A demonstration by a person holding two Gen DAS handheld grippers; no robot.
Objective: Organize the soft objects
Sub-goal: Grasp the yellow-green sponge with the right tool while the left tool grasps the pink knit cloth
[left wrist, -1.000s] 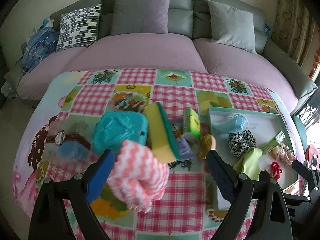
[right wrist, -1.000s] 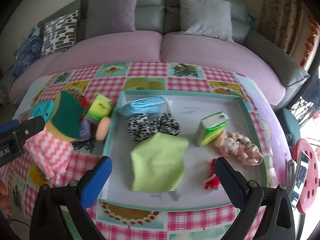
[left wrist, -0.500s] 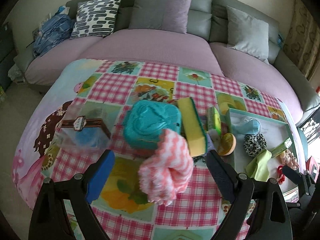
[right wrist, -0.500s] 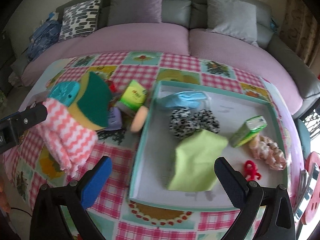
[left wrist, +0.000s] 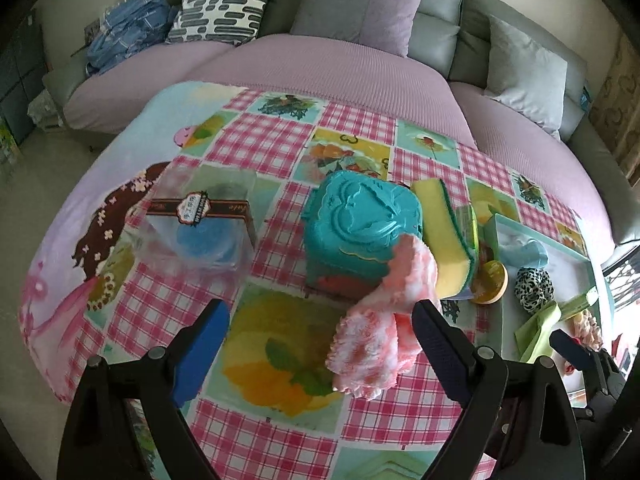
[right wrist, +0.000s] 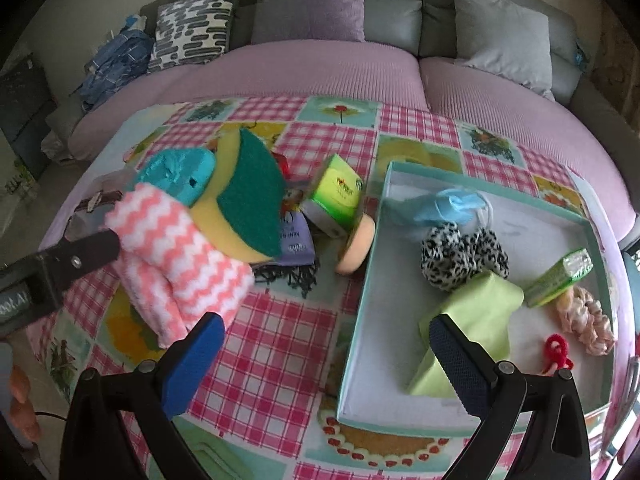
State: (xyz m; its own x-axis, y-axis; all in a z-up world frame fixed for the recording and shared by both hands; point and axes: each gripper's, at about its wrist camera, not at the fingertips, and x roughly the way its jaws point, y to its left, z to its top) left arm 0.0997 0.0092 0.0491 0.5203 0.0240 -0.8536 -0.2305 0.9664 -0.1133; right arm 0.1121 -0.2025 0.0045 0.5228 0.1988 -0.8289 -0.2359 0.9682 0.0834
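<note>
The pink-and-white zigzag fleece cloth is seen folded into a soft bundle on the patchwork checked tablecloth, leaning against the teal moulded plastic box and the yellow sponge with a green scouring face. In the left wrist view it lies at the right finger of the left gripper, whose jaws are spread wide with nothing between them; whether the finger touches the cloth cannot be told. The bundle's long axis runs from near to far, tilted rightward at the far end. In the right wrist view the cloth is found to the left of the right gripper, which is likewise held wide apart and empty, near the corner of the shallow teal-rimmed white tray. The left gripper is judged the nearer. The tray, to the right of the cloth, holds a folded green cloth and leopard-print scrunchies.
</note>
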